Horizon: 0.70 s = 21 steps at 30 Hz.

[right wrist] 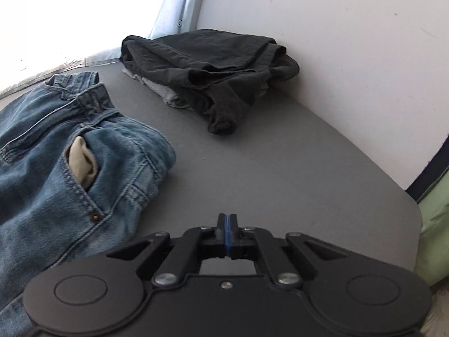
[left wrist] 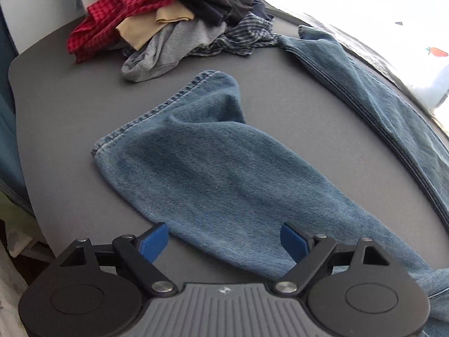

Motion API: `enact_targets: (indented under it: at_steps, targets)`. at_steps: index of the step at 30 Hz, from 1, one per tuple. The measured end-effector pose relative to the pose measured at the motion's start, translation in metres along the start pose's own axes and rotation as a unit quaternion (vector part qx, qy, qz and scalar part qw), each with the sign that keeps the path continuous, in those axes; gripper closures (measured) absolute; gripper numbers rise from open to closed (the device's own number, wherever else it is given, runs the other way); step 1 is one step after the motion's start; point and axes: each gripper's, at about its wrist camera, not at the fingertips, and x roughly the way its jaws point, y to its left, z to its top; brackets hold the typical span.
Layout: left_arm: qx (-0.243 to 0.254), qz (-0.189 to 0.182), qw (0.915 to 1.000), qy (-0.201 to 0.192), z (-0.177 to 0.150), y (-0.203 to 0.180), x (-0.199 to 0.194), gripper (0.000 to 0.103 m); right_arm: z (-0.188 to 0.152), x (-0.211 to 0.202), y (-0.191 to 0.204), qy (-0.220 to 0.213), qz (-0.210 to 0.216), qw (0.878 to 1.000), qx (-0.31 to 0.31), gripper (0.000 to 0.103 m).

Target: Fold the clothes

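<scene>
Hovering my left gripper (left wrist: 224, 241) over the grey table (left wrist: 70, 112), jaws spread wide with nothing pinched; the blue pads (left wrist: 154, 241) are sitting either side of the near end of a jeans leg (left wrist: 196, 163), which is lying flat across the middle of the table with its stitched hem at the far left. I'm seeing the other leg (left wrist: 378, 106) running along the right edge of the table, apart from the first one. An unfolded pile (left wrist: 174, 14) is sitting at the far end: a red checked piece (left wrist: 112, 8), a tan piece (left wrist: 148, 25), a grey piece (left wrist: 168, 47), a striped piece (left wrist: 247, 36) and dark ones on top. My right gripper (right wrist: 228, 233) is fully closed, pads pressed together, nothing caught between them, pointing down over bare table (right wrist: 280, 168). In its view I'm getting the waist end of the jeans (right wrist: 84, 154) on the left, waistband bunched, a pale pocket lining (right wrist: 84, 163) sticking out of the front pocket. A folded stack (right wrist: 207, 67), black on top of grey, is sitting at the far corner against the white wall (right wrist: 336, 42), well apart from the jeans. The right gripper is sitting just beside the denim, not touching it.
</scene>
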Motion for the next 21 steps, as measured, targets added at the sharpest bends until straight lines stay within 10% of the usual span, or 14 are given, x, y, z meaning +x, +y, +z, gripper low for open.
enact_targets:
  at_steps: [9,16,21]
  targets:
    - [-0.099,-0.08,0.991,0.043,-0.011,0.043,0.012,0.016,-0.01,-0.01,-0.005,0.023,0.04,0.998,0.038,0.099]
    - [-0.161,-0.181,0.9674,0.074,-0.017,0.031,0.02,0.022,-0.013,-0.008,0.044,0.053,0.115,0.992,0.023,0.088]
    - [-0.259,-0.258,0.9255,0.098,-0.029,0.032,0.034,0.053,-0.01,-0.003,0.056,0.068,0.145,0.987,0.027,0.083]
